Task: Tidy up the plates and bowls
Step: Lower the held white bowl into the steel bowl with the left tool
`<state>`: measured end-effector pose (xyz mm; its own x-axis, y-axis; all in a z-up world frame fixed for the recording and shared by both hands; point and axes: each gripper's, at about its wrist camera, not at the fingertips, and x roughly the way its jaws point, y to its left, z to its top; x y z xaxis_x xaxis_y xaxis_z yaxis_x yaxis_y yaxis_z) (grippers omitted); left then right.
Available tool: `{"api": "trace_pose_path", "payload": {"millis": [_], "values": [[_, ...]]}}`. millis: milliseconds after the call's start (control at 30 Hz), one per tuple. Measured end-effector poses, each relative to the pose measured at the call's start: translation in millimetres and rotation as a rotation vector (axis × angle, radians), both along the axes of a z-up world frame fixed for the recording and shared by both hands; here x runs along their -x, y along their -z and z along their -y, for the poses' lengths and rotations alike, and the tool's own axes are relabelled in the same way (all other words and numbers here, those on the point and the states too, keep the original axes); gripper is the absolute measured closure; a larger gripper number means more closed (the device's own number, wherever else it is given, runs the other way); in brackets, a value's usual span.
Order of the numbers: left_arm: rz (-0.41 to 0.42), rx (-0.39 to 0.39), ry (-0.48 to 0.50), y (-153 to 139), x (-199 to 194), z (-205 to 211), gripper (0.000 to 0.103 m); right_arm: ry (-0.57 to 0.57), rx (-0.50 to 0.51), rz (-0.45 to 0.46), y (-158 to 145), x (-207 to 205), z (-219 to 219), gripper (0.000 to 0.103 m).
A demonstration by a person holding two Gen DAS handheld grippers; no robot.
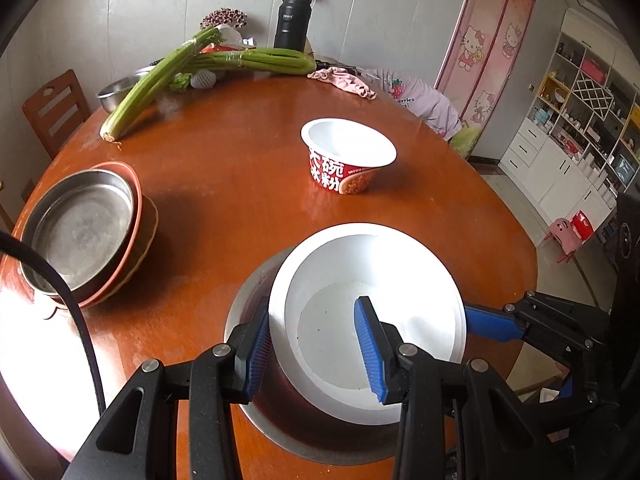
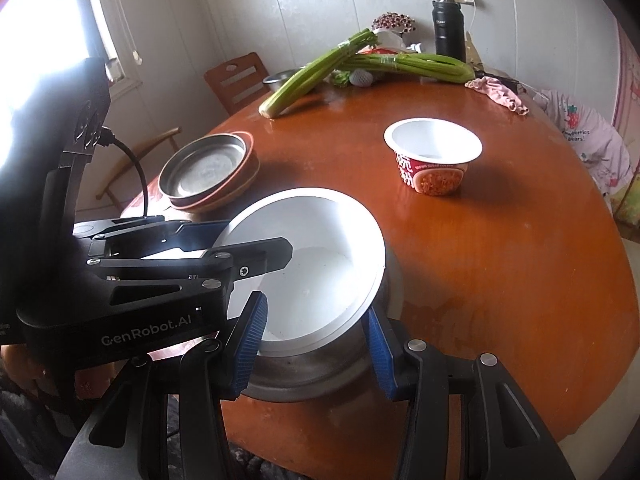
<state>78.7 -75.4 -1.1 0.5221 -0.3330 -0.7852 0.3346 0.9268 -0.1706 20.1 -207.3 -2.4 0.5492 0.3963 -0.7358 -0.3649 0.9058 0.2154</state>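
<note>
The round wooden table (image 1: 248,184) fills both views. Low in frame centre, a white bowl (image 1: 360,320) sits over a steel plate (image 1: 256,292); the left gripper (image 1: 316,344) and right gripper (image 2: 316,344) both clench its wall from opposite sides

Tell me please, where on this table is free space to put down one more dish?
Bare wood lies between the stack of dishes and the noodle cup, and right of the cup toward the table edge. The far edge is crowded: celery, flask, pink cloth. Both grippers hold the white bowl at the near edge.
</note>
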Motion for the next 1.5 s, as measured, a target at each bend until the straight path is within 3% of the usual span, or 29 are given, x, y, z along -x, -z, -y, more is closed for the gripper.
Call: {"api": "trace_pose_path", "payload": {"millis": [467, 1500], "values": [[-0.034, -0.007, -0.010, 10, -5, -2, 0.062, -0.009, 0.036, -0.016, 11, -2, -6, 0.052], [-0.030, 0.023, -0.010, 9, -3, -9, 0.062, 0.019, 0.048, 0.000, 5, -1, -1, 0.052]]}}
